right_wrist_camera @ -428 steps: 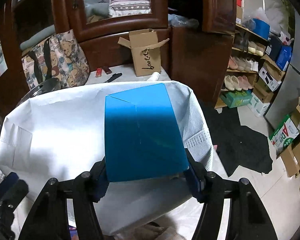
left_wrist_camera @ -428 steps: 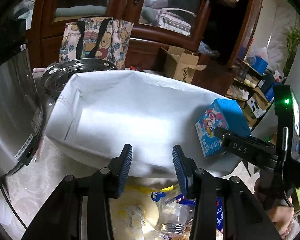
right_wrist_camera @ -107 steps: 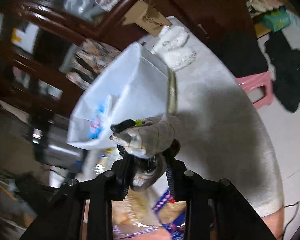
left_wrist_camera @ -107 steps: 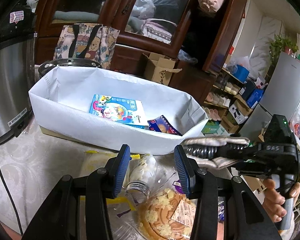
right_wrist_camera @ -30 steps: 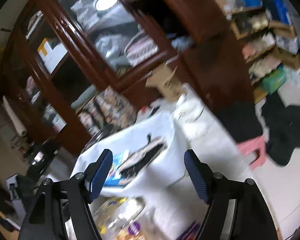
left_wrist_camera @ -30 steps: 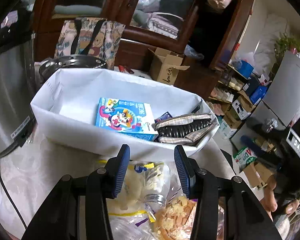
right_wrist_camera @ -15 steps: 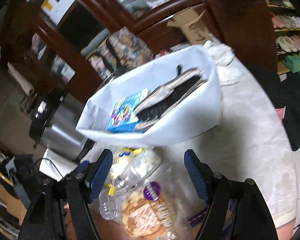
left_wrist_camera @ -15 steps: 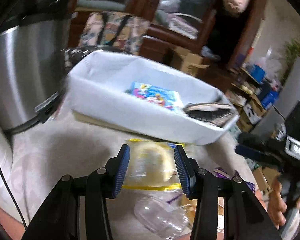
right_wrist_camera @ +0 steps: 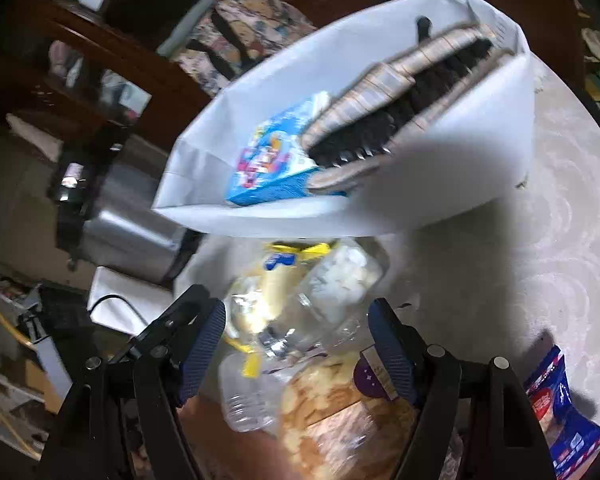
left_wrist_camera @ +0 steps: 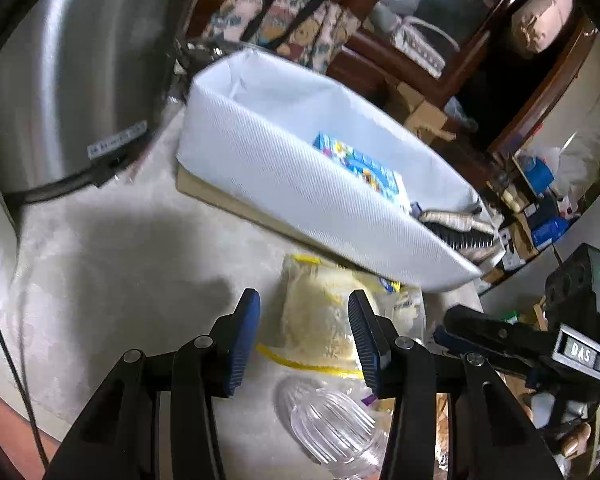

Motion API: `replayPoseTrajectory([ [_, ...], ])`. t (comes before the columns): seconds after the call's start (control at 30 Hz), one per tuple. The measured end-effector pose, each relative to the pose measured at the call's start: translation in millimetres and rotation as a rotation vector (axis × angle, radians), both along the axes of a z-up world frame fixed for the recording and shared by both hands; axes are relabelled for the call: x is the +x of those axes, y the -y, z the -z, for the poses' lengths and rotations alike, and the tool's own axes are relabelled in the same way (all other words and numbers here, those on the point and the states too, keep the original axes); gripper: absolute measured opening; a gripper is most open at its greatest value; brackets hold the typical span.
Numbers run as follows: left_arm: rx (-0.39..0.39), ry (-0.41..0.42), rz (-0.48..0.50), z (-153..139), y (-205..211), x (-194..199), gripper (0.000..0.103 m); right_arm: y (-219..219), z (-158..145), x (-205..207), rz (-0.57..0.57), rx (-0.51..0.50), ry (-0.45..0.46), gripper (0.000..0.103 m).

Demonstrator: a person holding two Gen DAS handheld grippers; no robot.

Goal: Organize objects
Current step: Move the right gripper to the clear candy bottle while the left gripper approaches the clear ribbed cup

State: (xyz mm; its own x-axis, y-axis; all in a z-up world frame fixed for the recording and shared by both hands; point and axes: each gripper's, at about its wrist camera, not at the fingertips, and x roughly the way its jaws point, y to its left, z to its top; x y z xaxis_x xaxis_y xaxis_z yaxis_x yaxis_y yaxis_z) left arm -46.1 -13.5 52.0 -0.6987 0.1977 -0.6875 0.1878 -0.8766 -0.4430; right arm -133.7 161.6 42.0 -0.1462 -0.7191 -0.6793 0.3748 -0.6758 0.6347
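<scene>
Left gripper (left_wrist_camera: 303,322): black arms, ribbed blue pads (left_wrist_camera: 247,332), silver screws. Right gripper (right_wrist_camera: 296,344): same build; its black body is marked "DAS", green LED lit. Bare fingers are seen beneath it.

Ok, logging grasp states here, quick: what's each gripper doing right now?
Left gripper: open, holding nothing.
Right gripper: open, holding nothing.
</scene>
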Motion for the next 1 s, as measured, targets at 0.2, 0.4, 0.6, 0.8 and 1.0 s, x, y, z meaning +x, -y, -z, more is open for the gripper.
replayPoseTrajectory([
  [0.2,0.034,0.03,0.042,7.0,-6.5,-3.5,0.051,4.0,17.6,-11.6,0.011,0.006,0.031,0.073],
  [0.4,0.099,0.039,0.071,14.0,-5.3,-5.2,0.057,8.6,24.3,-7.4,0.008,0.045,-0.006,0.06],
  [0.6,0.112,0.053,0.114,17.6,-12.0,-7.6,0.067,2.8,28.3,-6.0,0.022,0.03,-0.003,0.052],
  [0.8,0.062,0.066,0.12,19.2,-20.4,-9.2,0.069,2.7,27.4,-3.7,0.017,0.027,-0.016,0.05],
  [1.0,0.098,0.055,0.117,14.2,-14.3,-5.8,0.069,-2.6,25.7,-1.3,0.016,-0.018,-0.011,0.044],
])
